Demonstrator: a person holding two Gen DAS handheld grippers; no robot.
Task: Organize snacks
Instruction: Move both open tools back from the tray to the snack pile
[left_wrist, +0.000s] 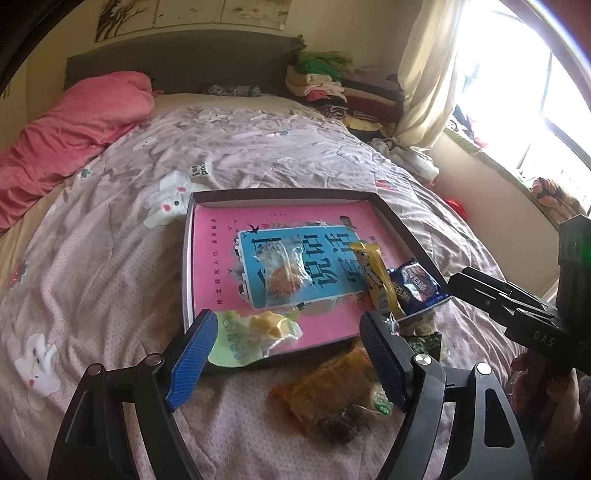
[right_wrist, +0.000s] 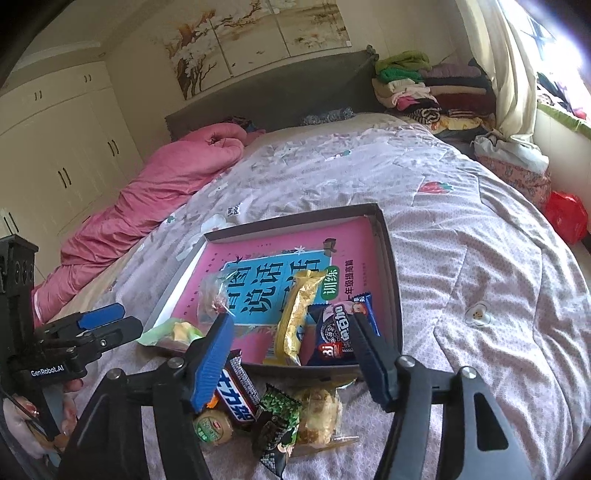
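A shallow dark box (left_wrist: 397, 225) (right_wrist: 391, 258) with a pink and blue book as its floor lies on the bed. In it lie a clear-wrapped pastry (left_wrist: 282, 275), a yellow bar (left_wrist: 376, 280) (right_wrist: 295, 321) and a blue cookie pack (left_wrist: 415, 284) (right_wrist: 338, 332). A pale green packet (left_wrist: 255, 338) (right_wrist: 173, 332) lies over the box's near left edge. Loose snacks lie in front of the box: an orange packet (left_wrist: 332, 384), a chocolate bar (right_wrist: 236, 391), a green packet (right_wrist: 279, 417), a round cake (right_wrist: 212, 428). My left gripper (left_wrist: 288, 354) is open above the near edge. My right gripper (right_wrist: 290, 354) is open over the loose snacks.
The bed has a grey patterned quilt (left_wrist: 258, 147) and a pink duvet (left_wrist: 74, 133) at the far left. Folded clothes (left_wrist: 332, 85) are stacked by the headboard. A curtain and window (left_wrist: 498, 74) are on the right. A red bag (right_wrist: 565, 218) lies beside the bed.
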